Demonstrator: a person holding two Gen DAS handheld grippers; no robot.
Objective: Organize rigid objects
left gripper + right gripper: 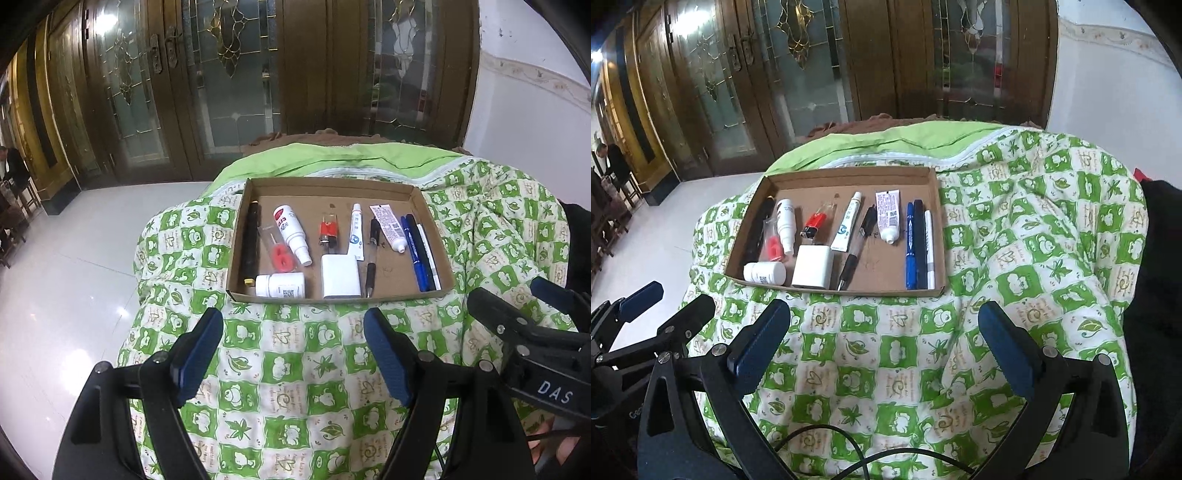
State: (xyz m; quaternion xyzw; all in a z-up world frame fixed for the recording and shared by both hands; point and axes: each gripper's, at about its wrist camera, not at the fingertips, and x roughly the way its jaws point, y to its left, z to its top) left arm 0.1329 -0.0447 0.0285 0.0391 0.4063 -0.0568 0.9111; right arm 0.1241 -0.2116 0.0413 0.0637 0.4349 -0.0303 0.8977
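Note:
A shallow cardboard tray [332, 300] [886, 291] lies on a green-and-white quilt. It holds a white pill bottle [280, 285] [764, 273], a white spray bottle [291, 232] [785, 223], a white charger block [340, 275] [812, 271], a red lighter [328, 232] [814, 223], two small tubes, a black pen [855, 249] and blue, black and white markers [421, 251] [919, 245]. My left gripper [293, 354] hangs open in front of the tray, nothing between its fingers. Beside it, my right gripper [882, 343] is wide open and holds nothing.
The quilt [288, 387] drapes over a raised surface and drops off to a white tiled floor [74, 277] on the left. Wooden glass-panelled doors [229, 74] stand behind. A seated person [609, 158] is at the far left. A black cable [849, 443] runs under the right gripper.

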